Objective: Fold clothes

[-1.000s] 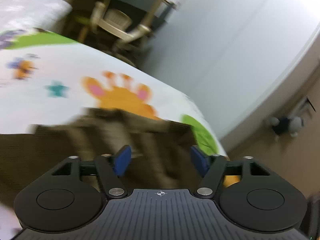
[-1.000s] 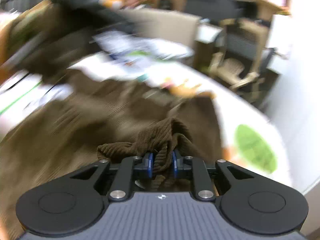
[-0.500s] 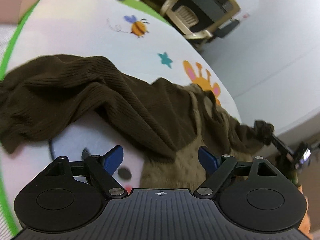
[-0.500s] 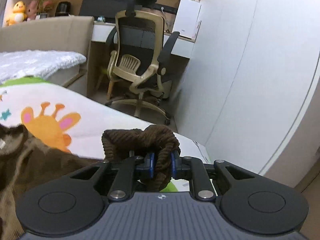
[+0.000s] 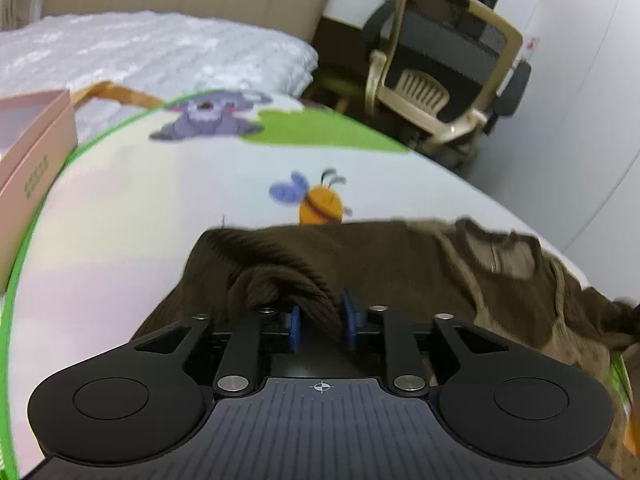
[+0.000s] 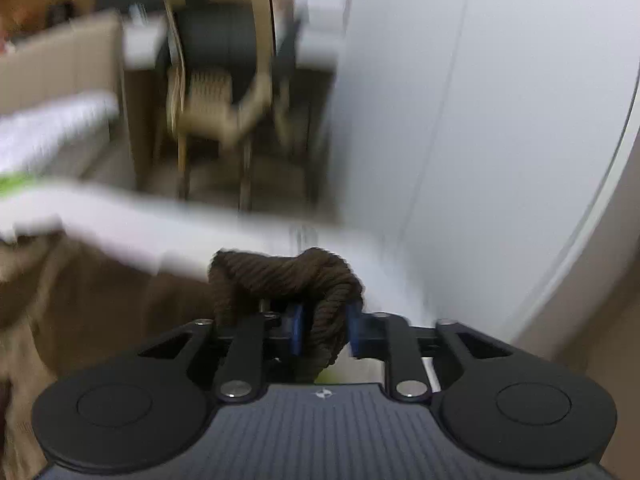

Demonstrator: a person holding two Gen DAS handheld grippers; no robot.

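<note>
- On the printed play mat, a brown ribbed sweater lay spread across the near part, its edge just below the mat's bee picture.
- Right of the bee, the sweater's neckline showed a lighter lining turned up, and the cloth ran on toward the mat's right edge.
- Between the blue pads of the left claw stood a raised fold of the sweater; the jaws were closing on it, and the fold filled most of the gap, touching the right pad.
- Left of the bee, a pink box sat at the mat's green border.
- Beyond the bee, a purple animal picture marked the mat's far side, with a white quilted bed cover behind it.
- Further right of the bee, past the mat's edge, stood a beige office chair by a pale wall.
- Seen from the right wrist, the right claw pinched a bunched roll of the same sweater, the rope-like cloth pressed between both blue pads and humped over the left finger; its jaws were easing apart, with the cloth between them.
- Behind that roll the scene was blurred: the mat's pale edge, the chair and the wall could just be made out.
</note>
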